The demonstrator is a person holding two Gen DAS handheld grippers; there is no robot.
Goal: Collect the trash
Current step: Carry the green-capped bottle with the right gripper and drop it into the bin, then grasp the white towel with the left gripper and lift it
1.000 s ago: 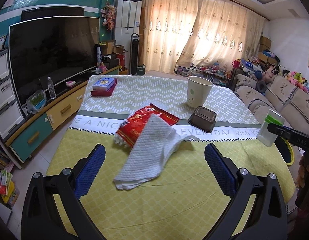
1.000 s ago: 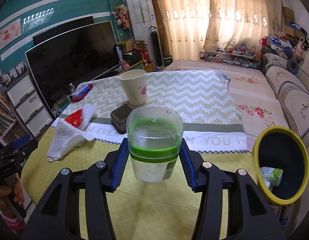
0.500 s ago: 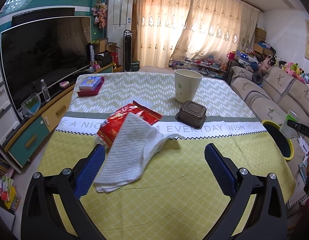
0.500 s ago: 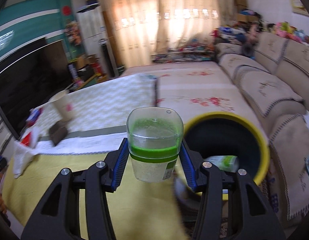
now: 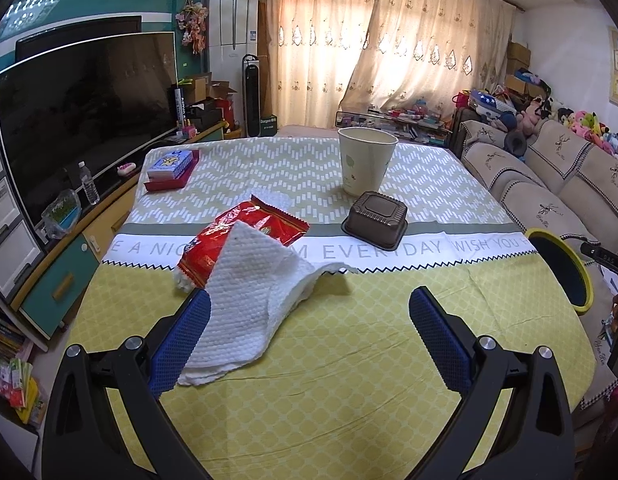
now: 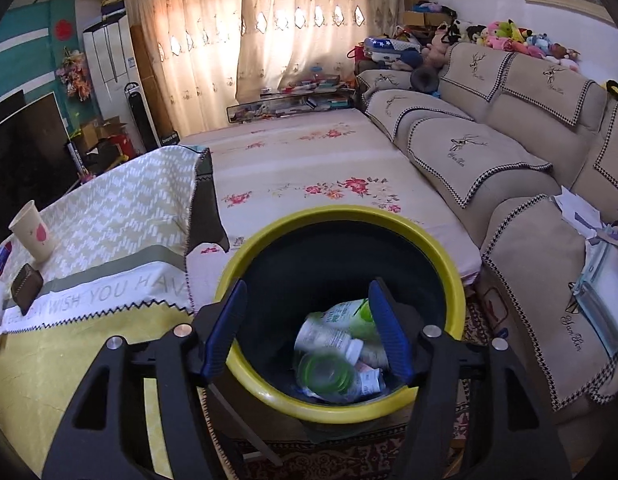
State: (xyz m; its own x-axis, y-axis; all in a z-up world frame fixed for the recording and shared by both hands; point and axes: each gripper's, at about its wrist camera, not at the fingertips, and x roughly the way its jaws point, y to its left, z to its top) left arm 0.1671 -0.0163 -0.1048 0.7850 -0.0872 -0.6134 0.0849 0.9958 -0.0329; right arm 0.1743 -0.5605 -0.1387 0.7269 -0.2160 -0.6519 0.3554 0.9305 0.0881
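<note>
My right gripper [image 6: 305,328] is open and empty above the yellow-rimmed trash bin [image 6: 445,268]. The green-lidded plastic cup [image 6: 325,372] lies blurred inside the bin among bottles and cartons. My left gripper [image 5: 309,336] is open and empty over the near table, its left finger by a white paper towel [image 5: 249,300]. A red snack wrapper [image 5: 245,236] lies partly under the towel. Beyond stand a brown plastic tub [image 5: 375,220] and a paper cup [image 5: 365,164]. The bin [image 5: 565,268] shows at the table's right edge.
The table [image 5: 349,380] has a yellow and green cloth. A red tray with a blue box [image 5: 171,168] sits far left. A TV cabinet [image 5: 49,264] runs along the left. A beige sofa [image 6: 509,168] stands right of the bin.
My right gripper swung right from over the table to above the bin, opened, and dropped the green-lidded cup into it. My left gripper stayed open, shifting slightly over the table.
</note>
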